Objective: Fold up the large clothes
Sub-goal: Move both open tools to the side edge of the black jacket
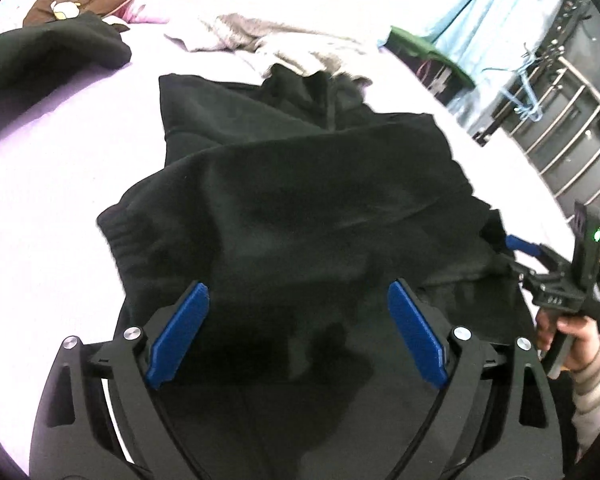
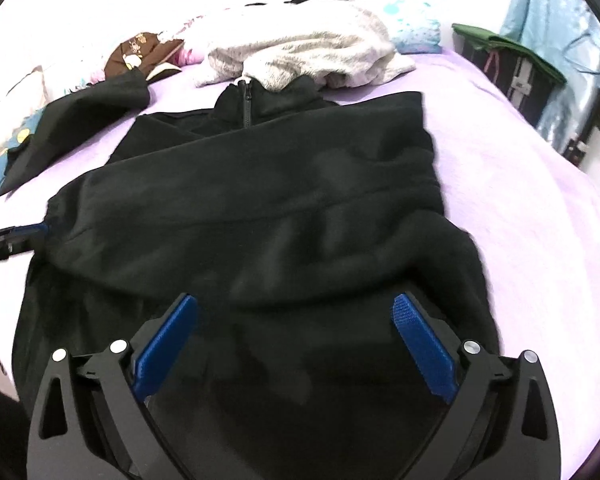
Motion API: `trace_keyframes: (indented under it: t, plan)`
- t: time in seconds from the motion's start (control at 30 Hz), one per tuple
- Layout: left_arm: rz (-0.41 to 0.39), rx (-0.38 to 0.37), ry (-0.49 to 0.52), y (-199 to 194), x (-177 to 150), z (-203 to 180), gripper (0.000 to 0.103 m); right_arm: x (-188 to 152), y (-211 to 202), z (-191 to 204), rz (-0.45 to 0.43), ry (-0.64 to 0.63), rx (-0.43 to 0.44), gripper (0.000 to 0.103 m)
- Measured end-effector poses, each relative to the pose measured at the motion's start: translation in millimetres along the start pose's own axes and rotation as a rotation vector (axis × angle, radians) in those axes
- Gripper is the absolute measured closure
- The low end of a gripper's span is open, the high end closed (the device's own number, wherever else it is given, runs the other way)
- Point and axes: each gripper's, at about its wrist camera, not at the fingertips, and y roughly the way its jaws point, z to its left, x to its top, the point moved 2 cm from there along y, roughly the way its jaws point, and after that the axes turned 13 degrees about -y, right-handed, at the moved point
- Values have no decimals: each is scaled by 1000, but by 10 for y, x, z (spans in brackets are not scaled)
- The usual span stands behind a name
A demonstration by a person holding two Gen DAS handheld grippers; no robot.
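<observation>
Black fleece jacket [image 2: 260, 208] lies flat on the bed [image 2: 520, 220], right under and ahead of both your fingers. Long axis runs straight away from you, collar and zip [image 2: 247, 106] at the far end. Sleeve folded across the chest. Left gripper [image 1: 298, 330] and right gripper [image 2: 296, 344] both spread wide, pinching nothing, over the near hem; neither clearly nearer.
</observation>
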Motion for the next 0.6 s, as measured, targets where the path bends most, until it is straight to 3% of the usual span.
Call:
trace_keyframes:
  t: [0.33, 0.6]
  plan:
    - [-14, 23, -43, -575, -706, 4, 14, -855, -726, -100, -14, 75, -4, 6]
    - [-8, 83, -67, -769, -1196, 93, 14, -1282, -960, -111, -9, 114, -7, 6]
